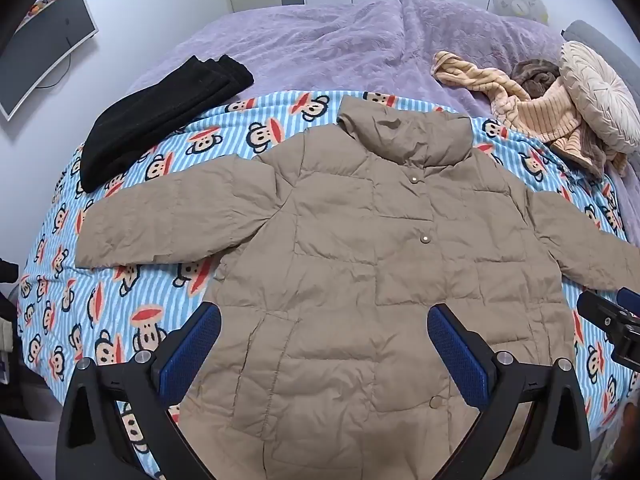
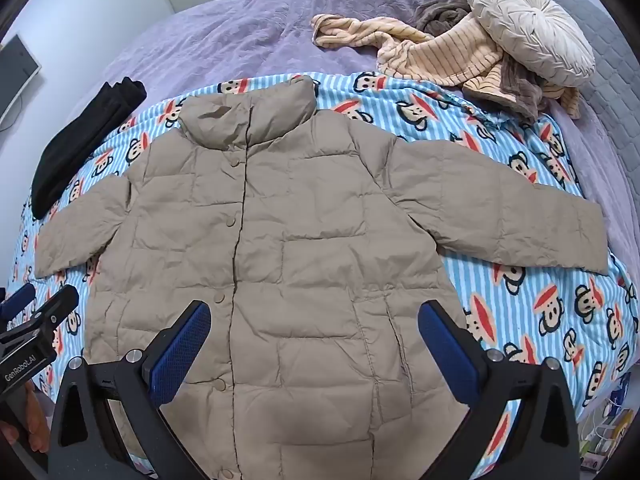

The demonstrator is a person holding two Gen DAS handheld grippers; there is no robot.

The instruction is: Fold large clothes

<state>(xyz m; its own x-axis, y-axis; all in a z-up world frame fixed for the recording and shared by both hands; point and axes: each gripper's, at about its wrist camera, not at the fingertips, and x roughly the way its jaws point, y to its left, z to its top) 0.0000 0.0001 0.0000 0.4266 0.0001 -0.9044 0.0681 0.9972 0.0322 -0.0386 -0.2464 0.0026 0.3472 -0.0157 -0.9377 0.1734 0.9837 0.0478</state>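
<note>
A beige quilted puffer jacket (image 1: 360, 248) lies flat, front up and buttoned, on a blue striped monkey-print blanket (image 1: 132, 300), collar far from me and both sleeves spread out sideways. It also shows in the right wrist view (image 2: 300, 240). My left gripper (image 1: 324, 332) is open and empty, hovering above the jacket's lower left front. My right gripper (image 2: 314, 328) is open and empty, hovering above the lower right front. Each gripper shows at the edge of the other's view: the right one (image 1: 612, 320) and the left one (image 2: 36, 320).
A folded black garment (image 1: 160, 116) lies at the blanket's far left. A heap of peach striped clothes (image 2: 436, 56) and a round cream cushion (image 2: 532, 40) lie at the far right on the purple bedspread (image 1: 340, 48). A monitor (image 1: 44, 44) hangs on the left wall.
</note>
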